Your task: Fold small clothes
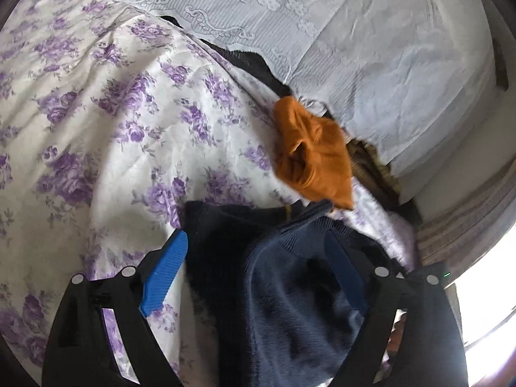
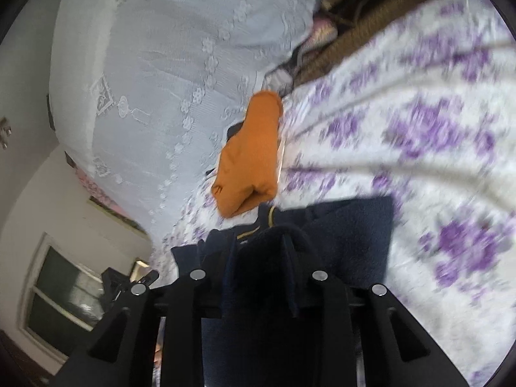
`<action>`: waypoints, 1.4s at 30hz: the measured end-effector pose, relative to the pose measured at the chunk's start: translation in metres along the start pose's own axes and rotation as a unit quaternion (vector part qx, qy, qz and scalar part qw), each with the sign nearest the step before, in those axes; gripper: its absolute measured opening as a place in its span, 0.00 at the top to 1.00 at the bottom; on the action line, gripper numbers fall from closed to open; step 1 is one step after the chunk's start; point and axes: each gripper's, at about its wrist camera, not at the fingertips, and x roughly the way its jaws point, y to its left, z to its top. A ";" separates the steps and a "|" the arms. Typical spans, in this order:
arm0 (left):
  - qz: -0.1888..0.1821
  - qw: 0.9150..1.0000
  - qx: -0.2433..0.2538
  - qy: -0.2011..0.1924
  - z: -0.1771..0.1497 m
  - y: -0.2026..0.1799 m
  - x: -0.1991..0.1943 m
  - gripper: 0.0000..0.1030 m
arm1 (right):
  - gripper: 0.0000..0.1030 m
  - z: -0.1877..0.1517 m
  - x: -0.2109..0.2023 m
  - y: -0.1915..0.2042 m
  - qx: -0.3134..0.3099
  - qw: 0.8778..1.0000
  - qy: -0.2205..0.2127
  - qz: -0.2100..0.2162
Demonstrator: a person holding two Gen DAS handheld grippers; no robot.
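Left claw point(image 1: 258, 277) stood wide open, pads clear of the navy garment point(image 1: 290, 290) lying between them. Right claw point(image 2: 258, 277) was buried in navy cloth; grip could not be told. The garment lay at the near edge of the floral sheet point(image 1: 96, 129), orange piece point(image 1: 312, 154) just beyond. Recommended: withdraw without dragging the fold.

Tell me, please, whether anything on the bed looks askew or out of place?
The orange garment lies bunched and creased at the edge of the floral sheet, not folded flat. The navy garment is also heaped unevenly. Nothing looks damaged.
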 end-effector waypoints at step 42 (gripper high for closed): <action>0.172 0.969 0.174 0.024 0.000 -0.095 0.042 0.04 | 0.33 0.015 0.063 0.057 -0.095 0.992 0.045 -0.072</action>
